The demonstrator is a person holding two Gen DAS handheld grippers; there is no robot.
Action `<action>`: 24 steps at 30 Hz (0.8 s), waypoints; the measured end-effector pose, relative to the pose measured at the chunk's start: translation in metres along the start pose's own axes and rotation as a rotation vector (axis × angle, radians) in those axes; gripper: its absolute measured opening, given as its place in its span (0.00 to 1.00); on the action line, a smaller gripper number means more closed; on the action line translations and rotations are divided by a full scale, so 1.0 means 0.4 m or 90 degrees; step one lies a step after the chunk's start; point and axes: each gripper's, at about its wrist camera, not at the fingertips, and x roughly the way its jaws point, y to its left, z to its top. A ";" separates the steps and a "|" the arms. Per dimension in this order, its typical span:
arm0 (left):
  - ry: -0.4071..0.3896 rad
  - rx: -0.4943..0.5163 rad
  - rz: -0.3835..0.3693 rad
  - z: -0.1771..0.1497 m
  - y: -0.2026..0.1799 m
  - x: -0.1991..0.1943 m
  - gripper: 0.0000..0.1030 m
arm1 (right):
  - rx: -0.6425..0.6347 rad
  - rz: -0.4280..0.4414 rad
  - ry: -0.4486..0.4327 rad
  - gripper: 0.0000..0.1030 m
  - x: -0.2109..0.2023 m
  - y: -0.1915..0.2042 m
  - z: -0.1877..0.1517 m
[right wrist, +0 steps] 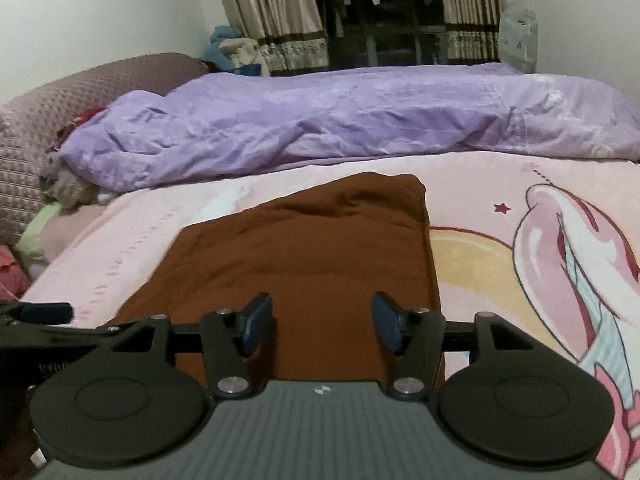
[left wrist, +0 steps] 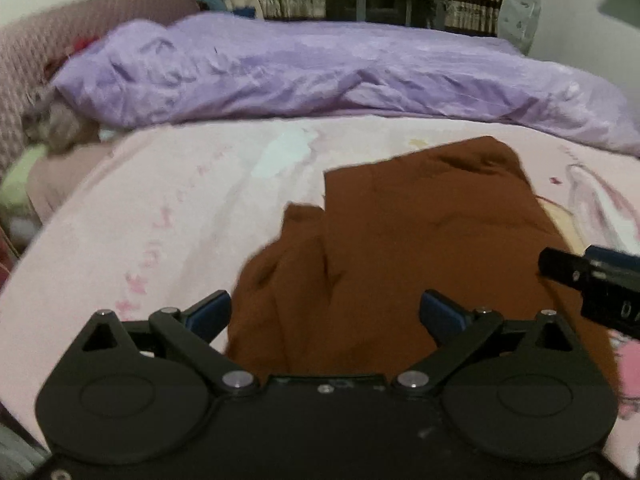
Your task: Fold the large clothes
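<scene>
Bedspread (right wrist: 500, 184), pink, gives you a flat folding surface. Your left gripper (left wrist: 326, 312) hangs released, jaws wide, nothing between them; the brown garment (left wrist: 420, 240) lies partly folded just ahead and below, its left flap rumpled. Your right gripper (right wrist: 322, 326) is also released over the garment's near edge, likely letting the fold settle.

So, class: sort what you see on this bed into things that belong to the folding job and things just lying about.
Job:
brown garment
left gripper, open
right gripper, open

Lying about:
purple duvet
pink cartoon blanket
soft toys
</scene>
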 end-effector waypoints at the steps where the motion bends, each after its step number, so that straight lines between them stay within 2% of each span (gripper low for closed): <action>1: 0.002 0.003 -0.001 -0.006 0.002 -0.007 1.00 | -0.001 0.002 0.003 0.66 -0.005 0.000 0.000; 4: 0.016 0.022 0.022 -0.032 -0.001 0.002 1.00 | -0.008 0.009 0.021 0.68 -0.001 0.005 -0.017; 8: 0.037 0.004 0.026 -0.080 0.000 0.077 1.00 | -0.016 -0.002 0.049 0.71 0.062 -0.001 -0.055; 12: 0.025 -0.030 0.034 -0.104 -0.002 0.130 1.00 | -0.041 -0.020 0.033 0.71 0.093 0.004 -0.091; 19: -0.002 -0.031 0.041 -0.112 -0.001 0.127 1.00 | -0.034 -0.008 0.013 0.73 0.089 -0.005 -0.097; 24: -0.033 -0.019 0.024 -0.111 0.010 0.049 1.00 | -0.047 -0.010 -0.005 0.75 0.018 0.013 -0.077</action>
